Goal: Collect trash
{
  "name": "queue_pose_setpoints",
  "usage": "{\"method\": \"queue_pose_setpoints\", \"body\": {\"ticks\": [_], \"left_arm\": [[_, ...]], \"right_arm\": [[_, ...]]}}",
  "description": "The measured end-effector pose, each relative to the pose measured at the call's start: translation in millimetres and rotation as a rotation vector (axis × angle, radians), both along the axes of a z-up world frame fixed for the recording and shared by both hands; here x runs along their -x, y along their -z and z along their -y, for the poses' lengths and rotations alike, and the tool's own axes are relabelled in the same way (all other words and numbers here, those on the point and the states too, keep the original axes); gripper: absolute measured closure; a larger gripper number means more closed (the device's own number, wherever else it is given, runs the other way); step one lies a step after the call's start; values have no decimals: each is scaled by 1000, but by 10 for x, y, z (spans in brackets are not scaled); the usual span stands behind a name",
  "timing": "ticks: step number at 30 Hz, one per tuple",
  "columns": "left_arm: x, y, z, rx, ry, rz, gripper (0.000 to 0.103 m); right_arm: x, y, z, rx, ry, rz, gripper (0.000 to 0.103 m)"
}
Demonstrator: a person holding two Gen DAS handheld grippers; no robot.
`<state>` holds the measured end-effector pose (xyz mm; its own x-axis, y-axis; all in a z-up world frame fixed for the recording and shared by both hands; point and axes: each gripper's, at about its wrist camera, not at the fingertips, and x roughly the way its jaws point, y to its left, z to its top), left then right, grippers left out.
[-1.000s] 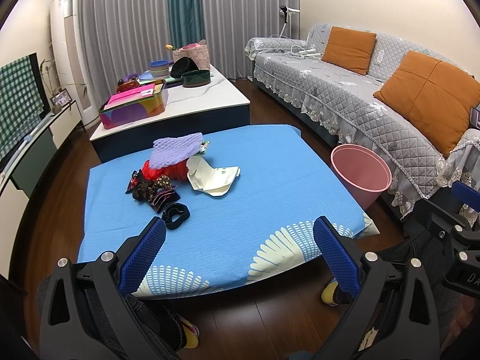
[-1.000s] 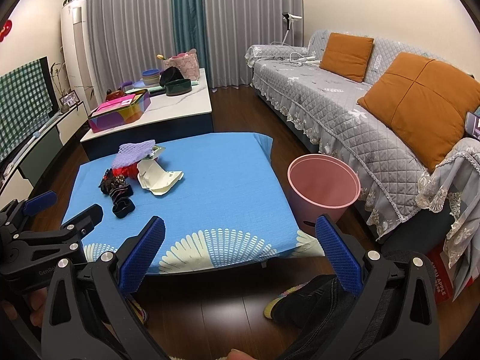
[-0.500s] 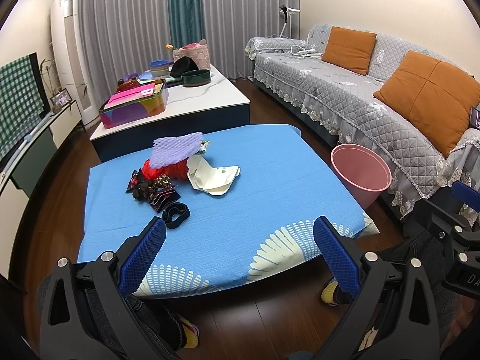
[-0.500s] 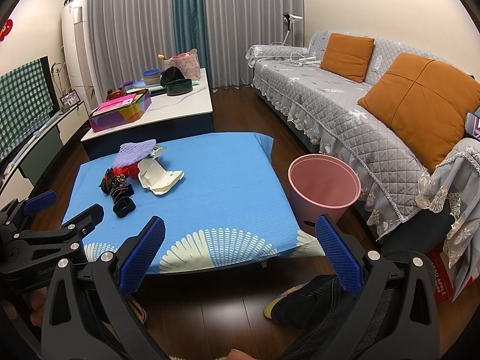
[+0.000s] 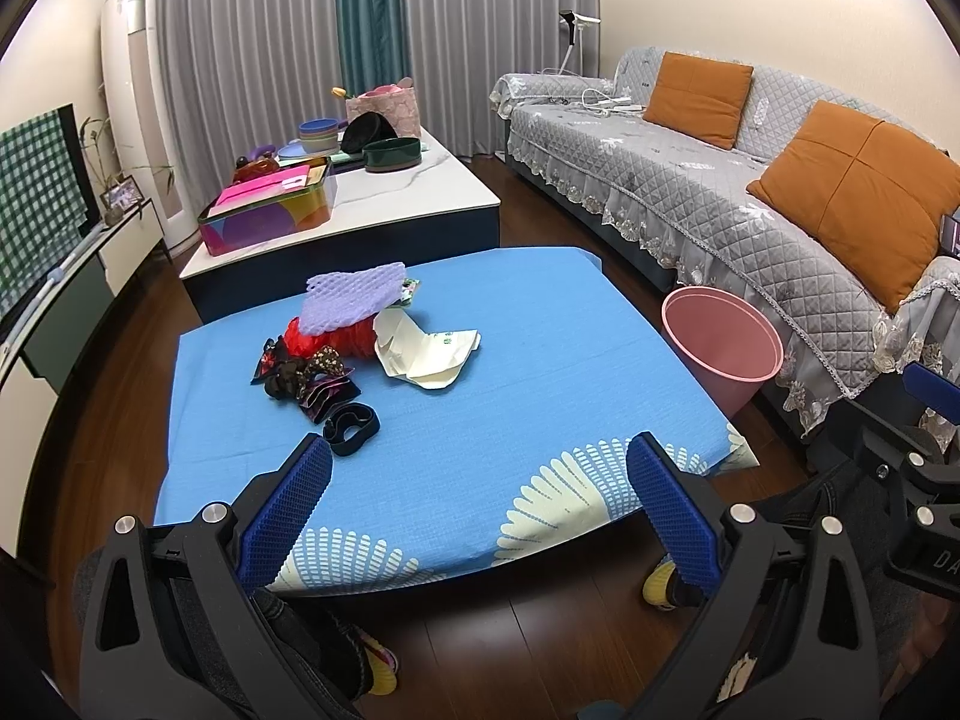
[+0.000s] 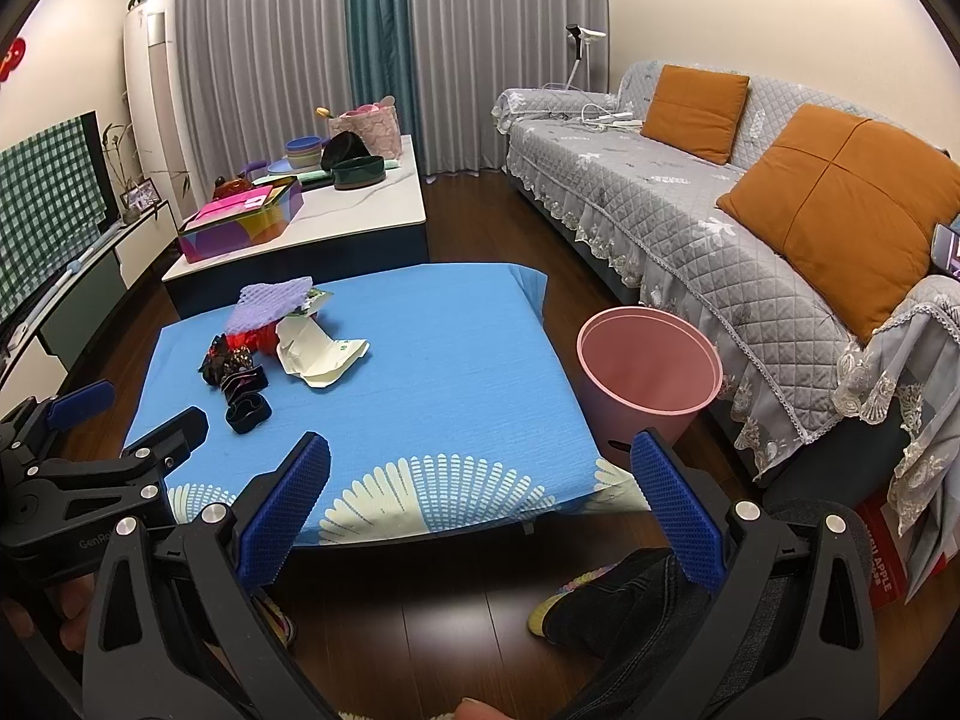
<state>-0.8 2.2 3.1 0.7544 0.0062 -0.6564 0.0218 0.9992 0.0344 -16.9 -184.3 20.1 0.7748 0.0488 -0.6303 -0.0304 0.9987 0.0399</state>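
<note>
Trash pile (image 5: 360, 342) ahead on counter (image 5: 540, 372), bin (image 6: 648, 360) apparently empty; left hand-held gripper (image 5: 480, 498) and right hand-held gripper (image 6: 480, 498) wide open, holding nothing; collecting not begun.

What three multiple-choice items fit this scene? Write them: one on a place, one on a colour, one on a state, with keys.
1. Where does the bin stand?
A. on the floor between table and sofa
B. on the table
C. on the sofa

2. What colour are the sofa's cushions?
A. green
B. orange
C. white

3. How is the left gripper?
A. shut on the paper
B. shut, empty
C. open, empty

Key: 1 A, it sits on the wood floor beside the table; 2 B, both cushions are orange; 3 C, its fingers stand wide apart with nothing between them.
</note>
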Motion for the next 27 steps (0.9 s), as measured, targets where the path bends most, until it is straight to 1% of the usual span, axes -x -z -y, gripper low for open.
{"method": "queue_pose_setpoints", "body": {"ticks": [27], "left_arm": [[19, 28, -10, 0, -2, 0, 7]], "right_arm": [[10, -18, -27, 3, 2, 0, 5]]}}
